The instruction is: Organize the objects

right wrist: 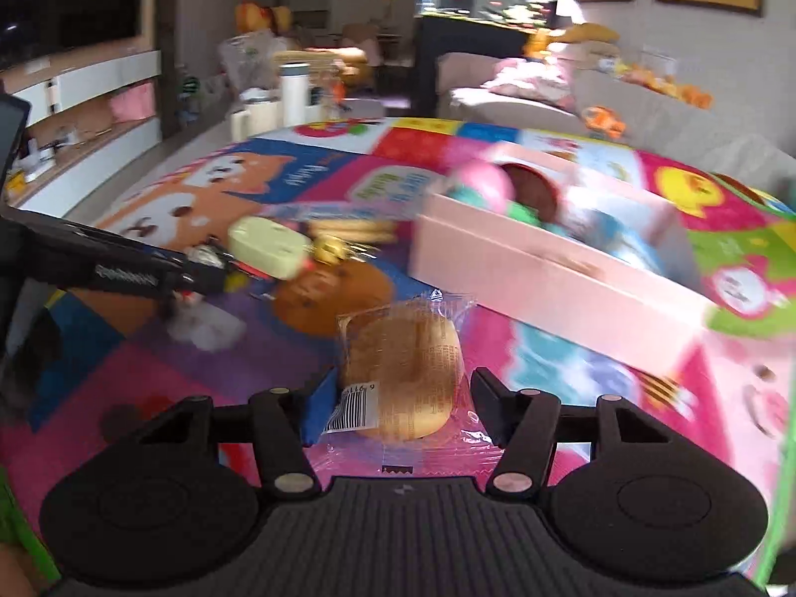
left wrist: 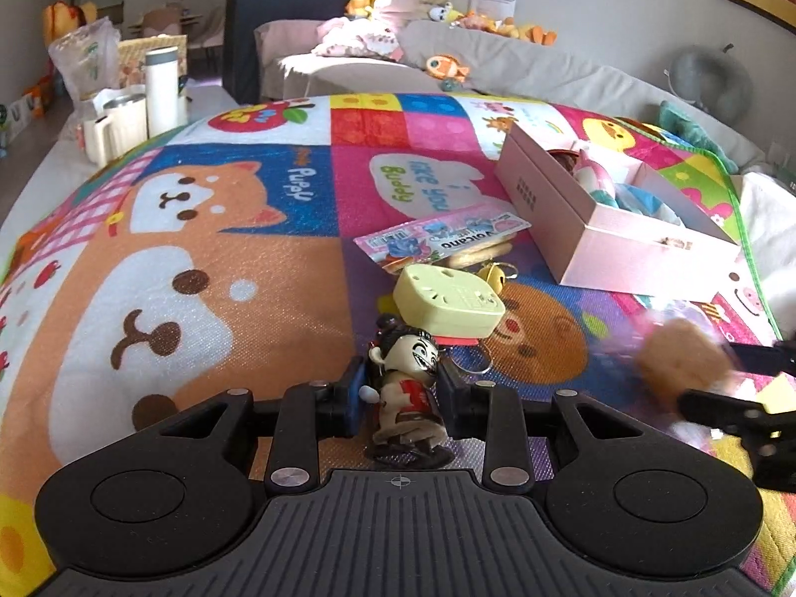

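My left gripper (left wrist: 402, 393) is shut on a small figurine with a painted face (left wrist: 405, 388) and holds it just above the colourful play mat (left wrist: 199, 258). My right gripper (right wrist: 398, 398) is shut on a wrapped bun in clear plastic (right wrist: 403, 373) and carries it above the mat; it shows blurred in the left wrist view (left wrist: 681, 363). An open pink box (left wrist: 587, 219) with toys inside lies at the right, also in the right wrist view (right wrist: 522, 263). A pale green block (left wrist: 447, 303), a gold bell keychain (left wrist: 490, 276) and a snack packet (left wrist: 443, 239) lie ahead of the left gripper.
White mugs and a white flask (left wrist: 161, 89) stand at the mat's far left corner. A sofa with plush toys (left wrist: 447, 64) runs behind the mat. Shelving (right wrist: 84, 114) lies to the left in the right wrist view.
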`<state>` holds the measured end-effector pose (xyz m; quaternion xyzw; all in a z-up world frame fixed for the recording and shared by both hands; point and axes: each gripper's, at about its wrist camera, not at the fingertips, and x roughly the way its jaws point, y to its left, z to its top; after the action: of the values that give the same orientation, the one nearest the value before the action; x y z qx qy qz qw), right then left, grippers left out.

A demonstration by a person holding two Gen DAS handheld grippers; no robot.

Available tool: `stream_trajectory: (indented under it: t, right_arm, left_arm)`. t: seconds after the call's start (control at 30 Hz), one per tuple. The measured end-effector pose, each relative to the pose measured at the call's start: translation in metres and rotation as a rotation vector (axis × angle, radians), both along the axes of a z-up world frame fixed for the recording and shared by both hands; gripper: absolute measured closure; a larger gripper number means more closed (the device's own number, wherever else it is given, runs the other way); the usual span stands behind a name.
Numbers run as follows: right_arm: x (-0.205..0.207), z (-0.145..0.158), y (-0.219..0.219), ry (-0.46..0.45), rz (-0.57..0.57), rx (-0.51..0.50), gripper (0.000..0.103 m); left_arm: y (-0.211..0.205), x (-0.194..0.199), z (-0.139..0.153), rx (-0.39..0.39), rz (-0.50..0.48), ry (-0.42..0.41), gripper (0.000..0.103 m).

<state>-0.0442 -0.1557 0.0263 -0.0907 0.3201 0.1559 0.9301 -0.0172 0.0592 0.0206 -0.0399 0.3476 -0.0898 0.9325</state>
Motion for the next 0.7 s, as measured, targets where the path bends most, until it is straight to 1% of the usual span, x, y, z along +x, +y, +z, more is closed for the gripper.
stream_trajectory:
  t: [0.07, 0.1, 0.13, 0.2, 0.23, 0.27, 0.33, 0.37, 0.4, 0.43, 0.47, 0.53, 0.6, 0.63, 0.7]
  right_arm:
    - [-0.005, -0.001, -0.014, 0.001, -0.049, 0.015, 0.044]
    - [-0.007, -0.001, -0.021, 0.002, -0.059, 0.036, 0.037]
    - [-0.009, -0.002, -0.024, 0.002, -0.063, 0.052, 0.024]
    - [-0.014, -0.005, -0.027, -0.026, -0.073, 0.068, 0.011]
    - [-0.015, -0.008, -0.026, -0.042, -0.079, 0.064, 0.008]
    - [-0.015, -0.011, -0.024, -0.044, -0.082, 0.056, 0.008]
    - [-0.013, -0.015, -0.021, -0.025, -0.076, 0.041, 0.008]
    - [-0.014, -0.013, -0.023, -0.035, -0.074, 0.05, 0.007]
    - [-0.014, -0.013, -0.023, -0.038, -0.073, 0.062, 0.004]
    - [-0.014, -0.013, -0.026, -0.035, -0.077, 0.073, 0.003]
    - [-0.013, -0.013, -0.026, -0.032, -0.081, 0.082, 0.003]
    - [-0.014, -0.013, -0.029, -0.034, -0.093, 0.103, 0.003]
    - [-0.013, -0.012, -0.032, -0.038, -0.102, 0.127, 0.002]
    - [-0.013, -0.012, -0.034, -0.038, -0.108, 0.139, 0.001]
    - [-0.013, -0.012, -0.038, -0.036, -0.119, 0.163, 0.0]
  left_arm:
    - [-0.001, -0.001, 0.0, 0.009, -0.002, -0.004, 0.07]
    - [-0.003, -0.002, 0.0, 0.021, -0.006, -0.008, 0.069]
    - [-0.004, -0.002, 0.0, 0.033, -0.011, -0.011, 0.069]
    - [-0.007, -0.003, -0.001, 0.06, -0.024, -0.016, 0.07]
    - [-0.009, -0.004, 0.0, 0.073, -0.042, -0.016, 0.07]
    - [-0.011, -0.005, 0.0, 0.077, -0.067, -0.014, 0.069]
    - [-0.017, -0.009, 0.002, 0.074, -0.153, 0.0, 0.059]
    - [-0.019, -0.011, 0.003, 0.073, -0.192, 0.006, 0.058]
    - [-0.02, -0.012, 0.005, 0.068, -0.22, 0.016, 0.059]
    - [-0.02, -0.013, 0.008, 0.054, -0.244, 0.017, 0.059]
    - [-0.02, -0.014, 0.013, 0.046, -0.256, 0.0, 0.059]
    - [-0.016, -0.017, 0.025, 0.039, -0.268, -0.058, 0.059]
    - [-0.011, -0.014, 0.037, 0.026, -0.256, -0.094, 0.06]
    - [-0.009, -0.008, 0.041, 0.013, -0.237, -0.094, 0.06]
    - [-0.003, 0.006, 0.045, -0.02, -0.172, -0.069, 0.06]
